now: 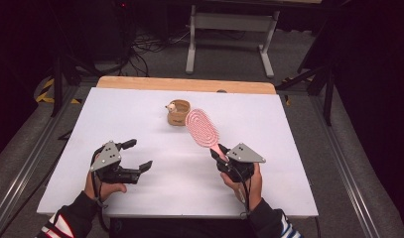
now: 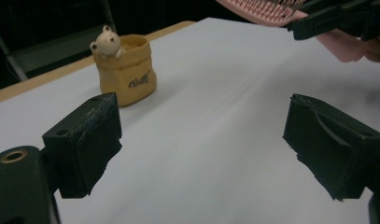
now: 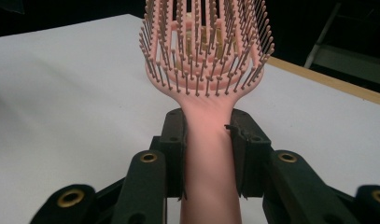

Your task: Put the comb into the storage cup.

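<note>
White table [image 1: 140,114] | right gripper [image 1: 220,156] clamps hairbrush [image 1: 202,128] | pouch [image 1: 178,113] behind

Black two-jaw tongs [image 1: 139,155] with grey triangular plates; brass-ringed screw holes; dark, stripe-cuffed sleeves [image 1: 65,220]

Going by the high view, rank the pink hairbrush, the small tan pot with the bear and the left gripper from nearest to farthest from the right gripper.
1. Pink hairbrush: its handle is clamped in the right gripper, head pointing up-table.
2. Small tan pot with the bear: just beyond the brush head, mid-table.
3. Left gripper: across the white table on the person's left, jaws open and empty.
</note>
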Demonstrator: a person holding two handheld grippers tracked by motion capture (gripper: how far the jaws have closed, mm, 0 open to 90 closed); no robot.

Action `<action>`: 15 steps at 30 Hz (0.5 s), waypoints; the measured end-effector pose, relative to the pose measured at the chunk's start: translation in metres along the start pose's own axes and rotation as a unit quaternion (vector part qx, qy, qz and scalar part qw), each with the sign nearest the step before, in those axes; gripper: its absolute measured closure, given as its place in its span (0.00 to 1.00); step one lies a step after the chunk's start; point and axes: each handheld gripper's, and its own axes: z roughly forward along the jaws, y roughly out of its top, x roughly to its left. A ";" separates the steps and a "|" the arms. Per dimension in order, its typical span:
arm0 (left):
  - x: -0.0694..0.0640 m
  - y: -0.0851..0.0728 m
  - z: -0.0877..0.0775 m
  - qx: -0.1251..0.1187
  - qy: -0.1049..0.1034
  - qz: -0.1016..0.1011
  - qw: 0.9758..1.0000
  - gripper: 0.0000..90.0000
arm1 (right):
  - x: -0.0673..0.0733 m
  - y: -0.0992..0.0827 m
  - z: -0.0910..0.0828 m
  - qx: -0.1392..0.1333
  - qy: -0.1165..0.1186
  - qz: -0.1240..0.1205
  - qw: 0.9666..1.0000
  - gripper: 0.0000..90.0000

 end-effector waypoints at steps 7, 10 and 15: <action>-0.007 0.017 0.028 -0.010 -0.030 -0.012 0.999 0.13 | 0.000 0.001 -0.002 -0.010 -0.003 -0.004 1.000 0.77; -0.010 0.021 0.034 -0.013 -0.036 -0.011 0.999 0.13 | 0.002 0.001 -0.002 -0.012 -0.003 -0.008 1.000 0.77; -0.015 0.027 0.042 -0.016 -0.050 -0.013 0.999 0.13 | 0.005 -0.001 -0.002 -0.018 -0.001 -0.010 1.000 0.77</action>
